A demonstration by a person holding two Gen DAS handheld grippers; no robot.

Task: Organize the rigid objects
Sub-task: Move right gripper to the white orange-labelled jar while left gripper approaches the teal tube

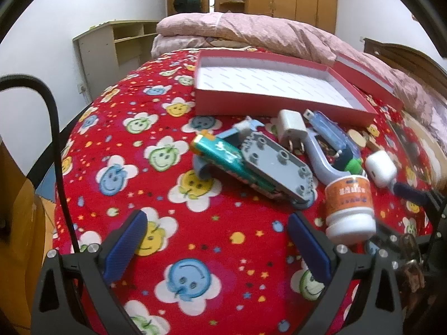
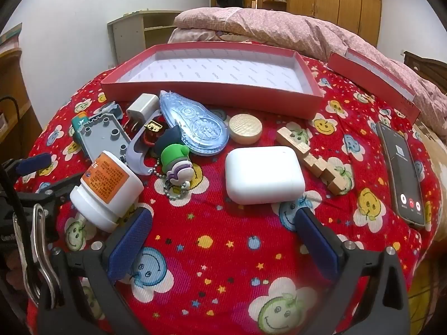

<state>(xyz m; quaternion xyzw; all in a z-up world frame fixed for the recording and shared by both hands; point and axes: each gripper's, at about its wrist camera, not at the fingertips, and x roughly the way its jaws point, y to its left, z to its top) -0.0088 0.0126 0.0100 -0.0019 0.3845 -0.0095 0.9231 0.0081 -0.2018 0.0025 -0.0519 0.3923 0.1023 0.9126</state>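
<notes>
Two views show a bed under a red smiley-flower blanket, strewn with small hard things before an empty red box. Left wrist view: the left claw gapes wide over bare blanket, holding nothing, with a white pill bottle just right of its right pad. Right wrist view: the right claw is likewise released, a white earbud case just ahead; closing squarely across its flat sides, then lifting it into the box, looks soundest.
</notes>
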